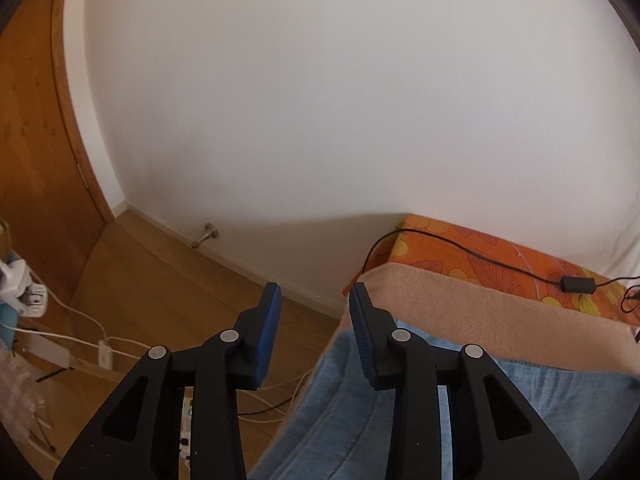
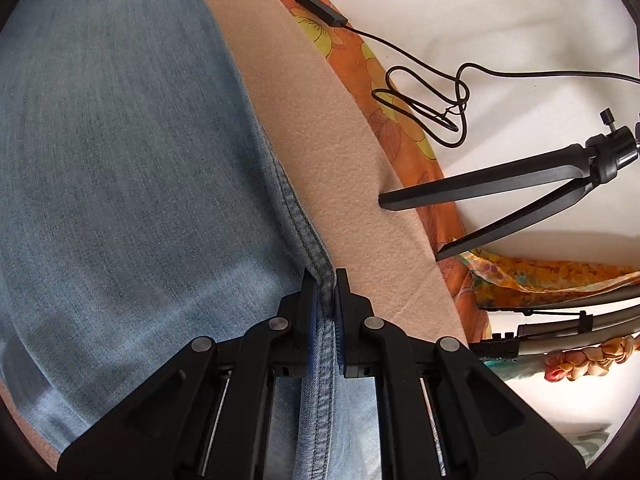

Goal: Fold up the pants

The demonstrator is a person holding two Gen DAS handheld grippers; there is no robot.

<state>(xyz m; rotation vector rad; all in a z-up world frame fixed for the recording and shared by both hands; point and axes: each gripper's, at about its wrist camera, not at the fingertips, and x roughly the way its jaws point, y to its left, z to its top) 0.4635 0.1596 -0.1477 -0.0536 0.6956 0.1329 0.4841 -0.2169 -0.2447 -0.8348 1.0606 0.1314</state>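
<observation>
Left gripper (image 1: 314,296) tilted downward over the corner of the bed, fingers spread apart with nothing between the blue pads (image 1: 267,332); bare wooden floor (image 1: 168,280) and white wall (image 1: 340,100) seen through the gap. Right-hand finger hovering just above the pale blue pants (image 1: 540,408), without visible contact.

Right gripper (image 2: 326,280) pitched steeply down toward the bed, pads pressed nearly together and pinching the stitched hem edge of the pants (image 2: 120,160). Hem fold running up between the two fingers and on down toward the camera.

Pants spread flat across a beige blanket (image 2: 320,140), denim filling the left side of the right wrist view. Blanket lying over an orange flowered sheet (image 2: 404,136). Black cable (image 2: 424,92) looped on the sheet's edge and on the white bedding beyond it, with a small black box (image 2: 320,10) along its length. Black tripod (image 2: 520,176) lying near the blanket's edge, legs pointing toward the blanket. White cords (image 1: 80,320) trailing over the floor at left in the left wrist view.
</observation>
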